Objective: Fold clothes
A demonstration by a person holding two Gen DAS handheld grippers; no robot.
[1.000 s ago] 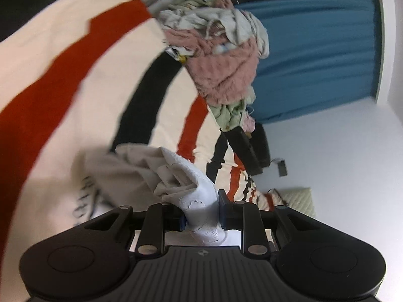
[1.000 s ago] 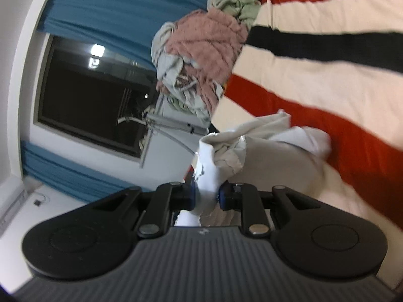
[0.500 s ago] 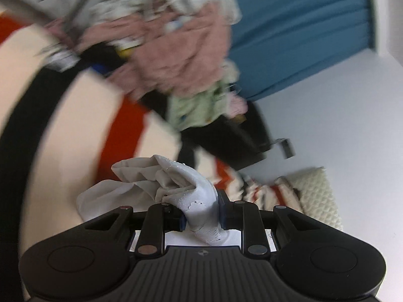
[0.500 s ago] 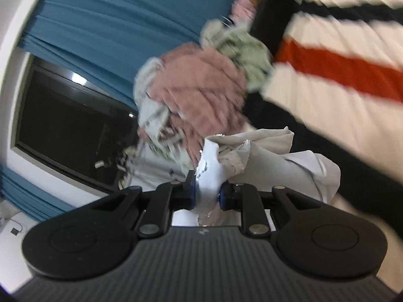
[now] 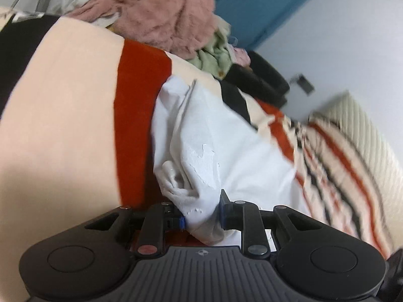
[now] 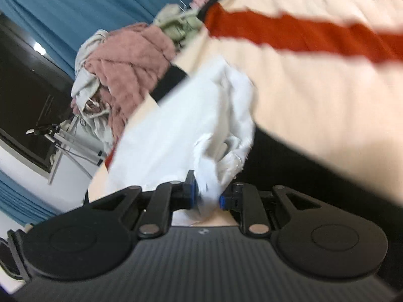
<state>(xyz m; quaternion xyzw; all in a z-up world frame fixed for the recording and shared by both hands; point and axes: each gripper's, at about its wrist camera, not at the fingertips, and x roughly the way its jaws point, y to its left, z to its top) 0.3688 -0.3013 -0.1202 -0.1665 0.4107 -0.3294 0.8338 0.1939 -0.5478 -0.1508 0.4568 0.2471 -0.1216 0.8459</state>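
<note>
On a cream, red and black striped bedcover [image 5: 75,115], a thin, creased white garment [image 5: 221,136] is pinched by the left gripper [image 5: 201,219] and the right gripper [image 6: 207,196], spread flat ahead of both.

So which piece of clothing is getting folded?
Find the striped blanket with red, cream and black bands. On it lies the white garment, pinched by the left gripper and right gripper. Unlike the fuzzy pink heap behind, it is smooth and plain white.

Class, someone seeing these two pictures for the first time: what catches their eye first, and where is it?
The white garment, pinched by both the left gripper and right gripper, spreads over the striped blanket. Behind it, a pink fluffy heap tops the laundry pile before a blue curtain.
</note>
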